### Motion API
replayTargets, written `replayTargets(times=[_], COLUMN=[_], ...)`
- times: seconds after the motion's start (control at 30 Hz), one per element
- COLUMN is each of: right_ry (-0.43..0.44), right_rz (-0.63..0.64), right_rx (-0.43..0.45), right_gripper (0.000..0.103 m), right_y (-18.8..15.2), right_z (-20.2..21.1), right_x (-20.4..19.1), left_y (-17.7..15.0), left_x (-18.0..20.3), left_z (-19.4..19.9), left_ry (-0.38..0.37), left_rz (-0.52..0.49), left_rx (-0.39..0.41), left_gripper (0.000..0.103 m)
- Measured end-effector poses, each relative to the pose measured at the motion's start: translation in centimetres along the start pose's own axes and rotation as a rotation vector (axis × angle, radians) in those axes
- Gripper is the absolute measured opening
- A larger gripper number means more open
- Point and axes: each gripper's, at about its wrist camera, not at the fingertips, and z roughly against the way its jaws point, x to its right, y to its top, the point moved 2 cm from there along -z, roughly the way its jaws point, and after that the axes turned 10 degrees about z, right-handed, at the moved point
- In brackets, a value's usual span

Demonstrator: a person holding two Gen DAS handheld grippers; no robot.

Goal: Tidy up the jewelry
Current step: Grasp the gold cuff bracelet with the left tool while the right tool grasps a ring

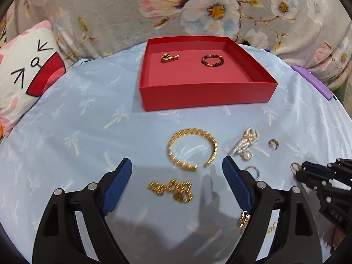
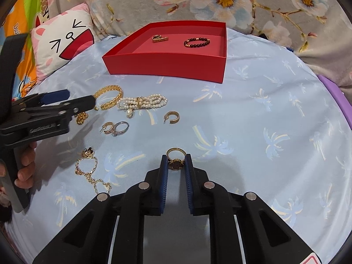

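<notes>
A red box (image 1: 206, 95) (image 2: 167, 66) stands at the back and holds a gold clip (image 1: 169, 57) and a dark bead bracelet (image 1: 212, 61). My left gripper (image 1: 177, 168) is open, low over a gold chain (image 1: 170, 189), with a gold cuff bangle (image 1: 192, 149) just ahead. My right gripper (image 2: 176, 161) is shut on a gold ring with a dark face (image 2: 176, 158); it also shows in the left wrist view (image 1: 296, 168). A pearl bracelet (image 2: 142, 103), a gold hoop earring (image 2: 172, 117), a second hoop with a silver ring (image 2: 115, 128) and a thin gold chain bracelet (image 2: 91, 171) lie on the cloth.
The jewelry lies on a pale blue cloth with palm prints (image 2: 264, 121). A cat-face pillow (image 1: 28, 70) sits at the left and a floral blanket (image 1: 220, 6) at the back. A purple item (image 1: 312, 81) lies at the right edge.
</notes>
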Motion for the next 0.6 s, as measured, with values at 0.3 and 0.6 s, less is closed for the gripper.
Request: replayTargets(times=[0.3,0.6], right_ry=[0.003,0.005], right_rz=[-0.013,-0.016], right_rx=[-0.003,-0.003], right_gripper=[0.014,0.014], right_y=[0.0,-0.1], right_z=[-0.1,-0.1], right_x=[0.2,0.3], left_y=[0.3,0.3], left_x=[0.7,1.4], left_z=[-2.6,-3.2], left_ry=[0.015,-0.001], left_rz=[0.006,-0.012], left_rx=[-0.085,-0.095], left_gripper=[0.073,0.054])
